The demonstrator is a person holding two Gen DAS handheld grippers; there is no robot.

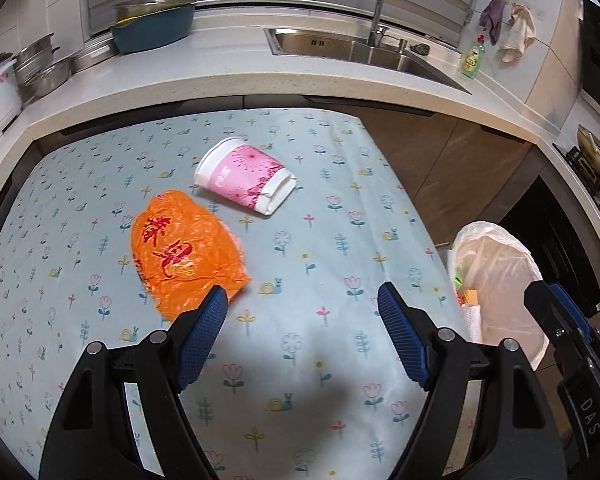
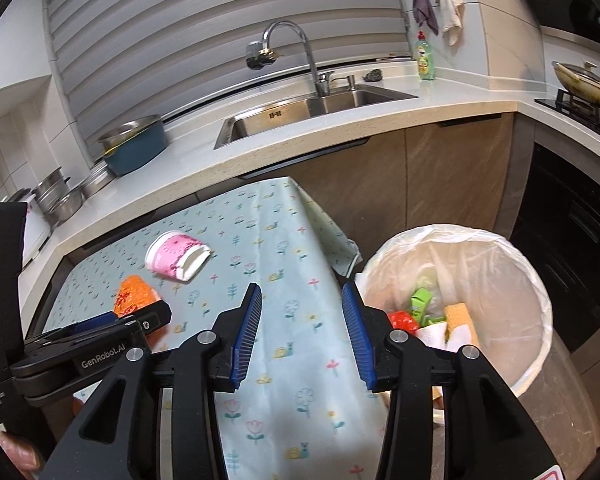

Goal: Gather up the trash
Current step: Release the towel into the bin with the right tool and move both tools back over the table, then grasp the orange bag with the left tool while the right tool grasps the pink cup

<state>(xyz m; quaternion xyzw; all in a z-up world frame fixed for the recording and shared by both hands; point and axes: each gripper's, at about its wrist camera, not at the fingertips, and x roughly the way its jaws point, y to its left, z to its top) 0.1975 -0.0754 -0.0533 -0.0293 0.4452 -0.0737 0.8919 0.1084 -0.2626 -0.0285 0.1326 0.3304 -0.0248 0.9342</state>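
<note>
A pale blue tablecloth printed with small flowers and snails (image 1: 300, 240) covers a table that stands against the speckled cream kitchen counter (image 1: 220, 84); its far edge tucks under the counter lip, and its right edge drops off beside a white round bin lined with a translucent plastic bag (image 2: 512, 264). The bin stands just off the table's right corner, in front of brown wood-grain cabinet doors (image 2: 440, 184). Two pieces of trash lie on the cloth: a crushed pink-and-white paper cup on its side (image 1: 244, 176) toward the far middle, and a crumpled orange plastic bag with red lettering (image 1: 184, 252) nearer and to its left, the two close but apart. The rest of the cloth is bare. The left gripper (image 1: 302, 300) hangs over the near part of the table with its blue-padded fingers spread wide and empty, its left finger overlapping the orange bag's near corner in view. The right gripper (image 2: 302, 308) hovers over the table's right edge, jaws parted with nothing between them. Inside the bin lie a green carton, something red, white paper and a yellow cloth. Behind, a steel sink (image 2: 312, 108) with a curved tap, a green dish-soap bottle (image 2: 425, 58), a blue basin (image 1: 152, 28) and stacked steel pots (image 1: 44, 68) sit on the counter.
</note>
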